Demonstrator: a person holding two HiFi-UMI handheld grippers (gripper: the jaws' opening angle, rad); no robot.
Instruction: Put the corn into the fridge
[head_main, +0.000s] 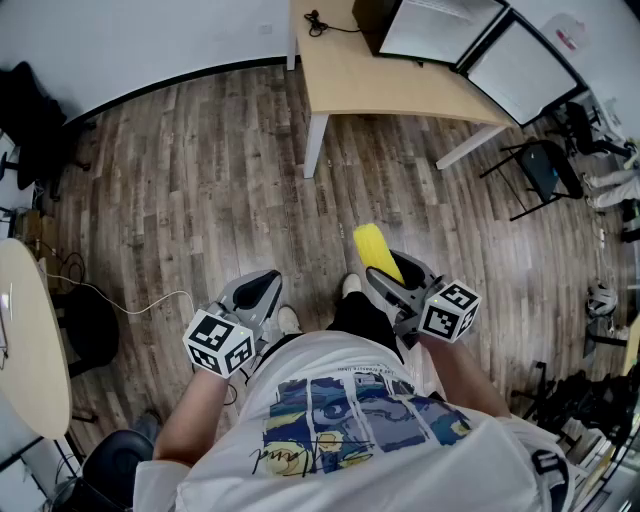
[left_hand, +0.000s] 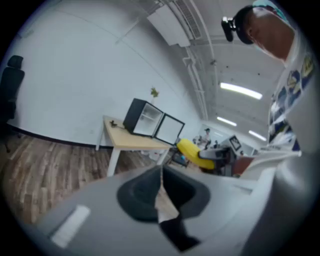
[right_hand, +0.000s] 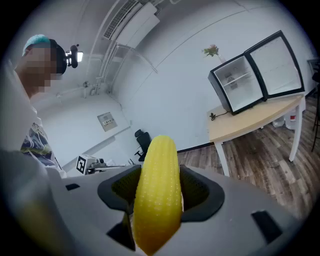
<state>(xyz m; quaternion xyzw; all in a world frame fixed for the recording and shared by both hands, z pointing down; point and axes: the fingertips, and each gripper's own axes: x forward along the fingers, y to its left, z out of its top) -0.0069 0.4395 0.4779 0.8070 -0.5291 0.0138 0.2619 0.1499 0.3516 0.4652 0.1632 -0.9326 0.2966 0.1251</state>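
Two grippers are hovering low in the head view, just above the person's white printed shirt (head_main: 350, 420), each showing its marker cube. The left gripper (left_hand: 161, 182), lower left of centre there, is sitting clenched. In the left gripper view its dark jaws are meeting along a thin seam, and nothing is lying between them.

The right gripper (right_hand: 159, 191), lower right of centre in the head view, is grasping the corn (right_hand: 157, 165). In the right gripper view the jaws are pressing on both sides of the yellow cob. Its rounded tip is sticking out past them, and in the head view it is pointing toward the upper left of the frame.

Below both grippers the wooden plank floor (head_main: 200, 180) is spreading out, and the person's shoes are peeking in between them.

At the left edge of the head view the rim of a pale round table (head_main: 30, 340) is curving in. At the right, a black folding chair (head_main: 545, 170) is standing on the floor.

Farther off, at the top of the frame, a light wooden worktop (head_main: 400, 90) on white legs is carrying the fridge (head_main: 440, 30). That small black box is well apart from the corn. Its door (right_hand: 277, 62) is hanging wide open, with white shelves showing inside. A black cable is lying on the worktop beside it, and a white wall is rising behind.
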